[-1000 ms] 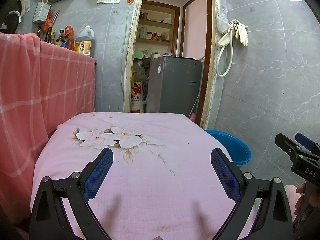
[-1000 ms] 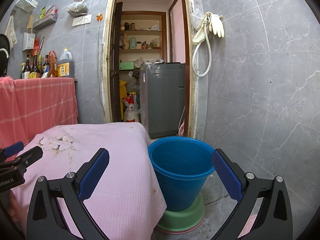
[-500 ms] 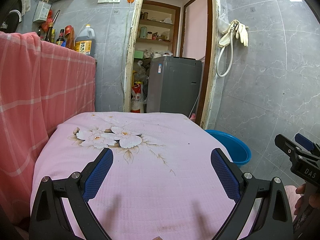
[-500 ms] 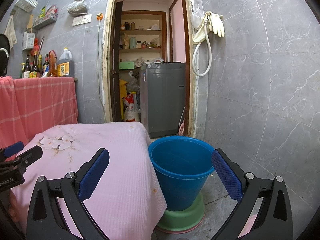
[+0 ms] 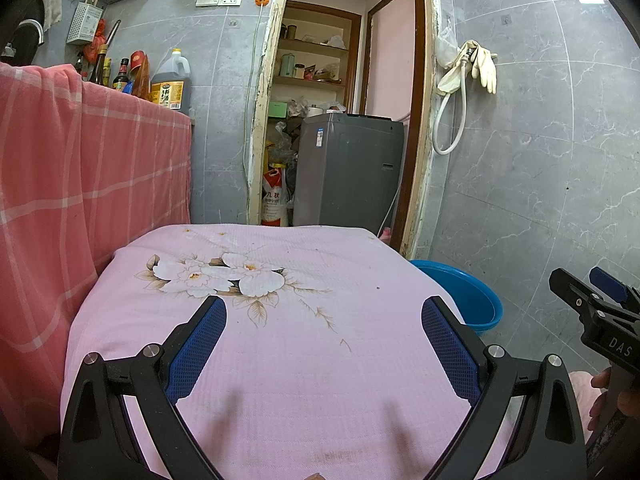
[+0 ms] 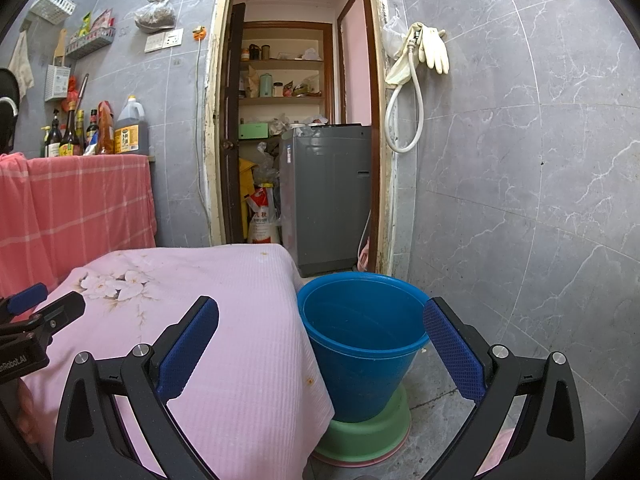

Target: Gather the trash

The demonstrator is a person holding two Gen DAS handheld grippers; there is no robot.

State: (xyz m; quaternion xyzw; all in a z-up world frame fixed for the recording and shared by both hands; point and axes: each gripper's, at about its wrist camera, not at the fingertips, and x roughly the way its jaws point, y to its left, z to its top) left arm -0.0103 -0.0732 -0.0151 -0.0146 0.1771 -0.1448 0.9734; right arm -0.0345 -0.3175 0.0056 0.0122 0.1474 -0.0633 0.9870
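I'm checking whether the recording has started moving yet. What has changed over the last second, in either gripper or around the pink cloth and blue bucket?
Nothing visibly changed. Left gripper and right gripper stay open and empty, over the pink cloth and before the blue bucket.

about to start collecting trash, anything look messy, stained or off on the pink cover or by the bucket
No loose trash shows. The pink cloth has small orange-brown stains near its far edge and on the side hanging by the blue bucket. The bucket stands stacked on a green basin, which looks improvised.
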